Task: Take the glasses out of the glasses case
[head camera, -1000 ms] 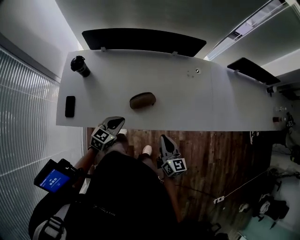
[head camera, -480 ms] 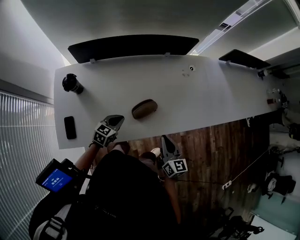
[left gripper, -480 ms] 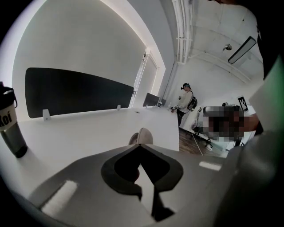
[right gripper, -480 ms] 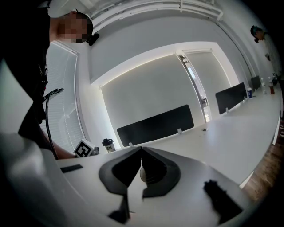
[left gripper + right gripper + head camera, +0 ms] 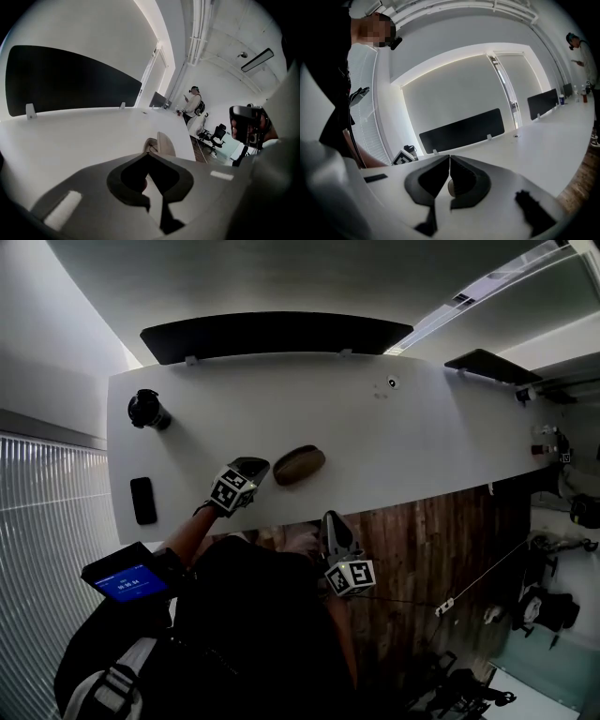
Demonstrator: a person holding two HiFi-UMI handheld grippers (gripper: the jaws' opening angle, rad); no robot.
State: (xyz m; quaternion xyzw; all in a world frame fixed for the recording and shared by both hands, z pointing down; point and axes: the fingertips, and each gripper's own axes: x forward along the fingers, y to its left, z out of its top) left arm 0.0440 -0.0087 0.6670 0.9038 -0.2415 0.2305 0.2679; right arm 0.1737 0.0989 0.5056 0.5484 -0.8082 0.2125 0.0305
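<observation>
The brown oval glasses case (image 5: pixel 300 465) lies closed on the white table (image 5: pixel 403 442), near its front edge. My left gripper (image 5: pixel 260 466) is over the table, its shut tips right next to the case's left end; whether they touch it I cannot tell. In the left gripper view the case (image 5: pixel 161 143) lies just beyond the shut tips (image 5: pixel 149 153). My right gripper (image 5: pixel 328 516) hangs shut and empty over the wooden floor, just in front of the table edge. Its own view looks across the tabletop past shut jaws (image 5: pixel 450 157) to the left gripper's marker cube (image 5: pixel 403 157).
A black cup (image 5: pixel 147 410) stands at the table's far left and a black phone (image 5: pixel 142 500) lies near the left front corner. A black divider panel (image 5: pixel 272 334) runs along the far edge. A person (image 5: pixel 193 101) stands far off by office chairs.
The left gripper has come forward and down over the table, up to the case's left end. The right gripper has edged toward the table edge. Both stayed shut.
</observation>
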